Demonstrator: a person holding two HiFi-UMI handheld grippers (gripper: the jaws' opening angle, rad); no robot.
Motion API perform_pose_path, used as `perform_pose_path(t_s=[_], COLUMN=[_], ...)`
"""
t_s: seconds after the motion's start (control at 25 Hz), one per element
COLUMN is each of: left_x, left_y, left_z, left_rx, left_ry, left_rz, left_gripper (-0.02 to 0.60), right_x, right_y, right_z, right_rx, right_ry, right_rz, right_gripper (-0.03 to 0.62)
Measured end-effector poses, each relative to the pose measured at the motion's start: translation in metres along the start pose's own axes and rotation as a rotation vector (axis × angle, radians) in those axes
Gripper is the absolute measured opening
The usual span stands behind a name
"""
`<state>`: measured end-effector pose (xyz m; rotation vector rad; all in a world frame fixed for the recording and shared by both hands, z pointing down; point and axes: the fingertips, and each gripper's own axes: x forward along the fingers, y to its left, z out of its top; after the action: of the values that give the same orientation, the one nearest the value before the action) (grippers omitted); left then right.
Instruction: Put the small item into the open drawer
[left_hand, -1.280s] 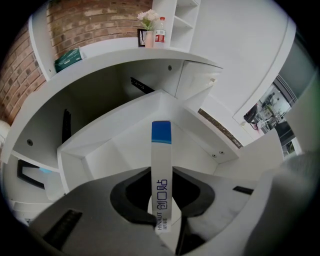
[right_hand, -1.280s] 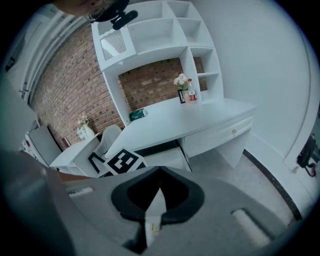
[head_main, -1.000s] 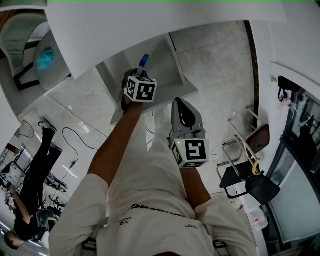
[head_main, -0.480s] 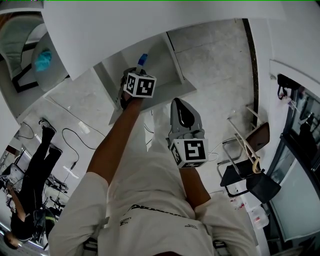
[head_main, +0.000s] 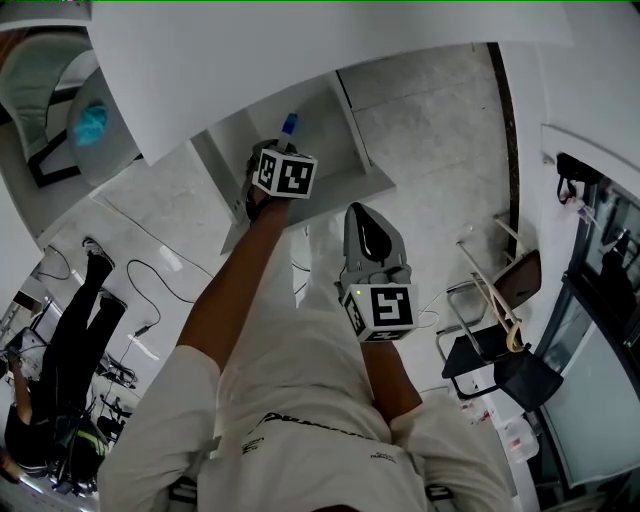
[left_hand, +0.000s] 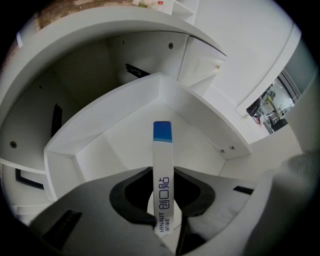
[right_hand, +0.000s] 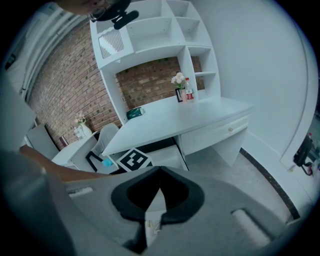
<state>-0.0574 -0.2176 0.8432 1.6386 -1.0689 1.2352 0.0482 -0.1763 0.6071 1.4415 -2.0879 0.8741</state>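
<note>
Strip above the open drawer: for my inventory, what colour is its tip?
Blue tip, white flat strip; best in left gripper view.

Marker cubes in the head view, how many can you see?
2. One cube sits on the left gripper, which holds a blue-tipped strip over the open drawer; the other sits on the right gripper, lower. None seems hidden.

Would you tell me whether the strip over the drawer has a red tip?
No, the strip is white with a blue tip.

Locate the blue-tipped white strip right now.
Left gripper view, centre: the strip stands between the left gripper's jaws, which have just been opening, its blue end over the open drawer.
</note>
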Motion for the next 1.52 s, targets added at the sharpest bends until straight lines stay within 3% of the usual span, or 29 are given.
perform_pose_path(t_s=[0.4,0.84,1.52], left_x=[-0.002,-0.021,-0.119], left_y=[0.001,0.002,-0.019], left_z=[0.004,0.014,0.026], left_rx=[-0.028,-0.054,-0.053], left_ry=[-0.022,-0.085,-0.236], left_rz=[-0.014,-0.011,0.015], left_gripper=[0.127,0.133,0.132], right_x=[-0.002,-0.011,-0.067], right_y=[0.001,0.007,0.022], right_z=[0.0,0.005,0.041], right_rx=[0.001,-0.004,-0.072], right_ry=[-0.002,-0.027,-0.123], right_rz=[0.009,0.017,0.059], right_gripper=[-0.002,-0.002,-0.002])
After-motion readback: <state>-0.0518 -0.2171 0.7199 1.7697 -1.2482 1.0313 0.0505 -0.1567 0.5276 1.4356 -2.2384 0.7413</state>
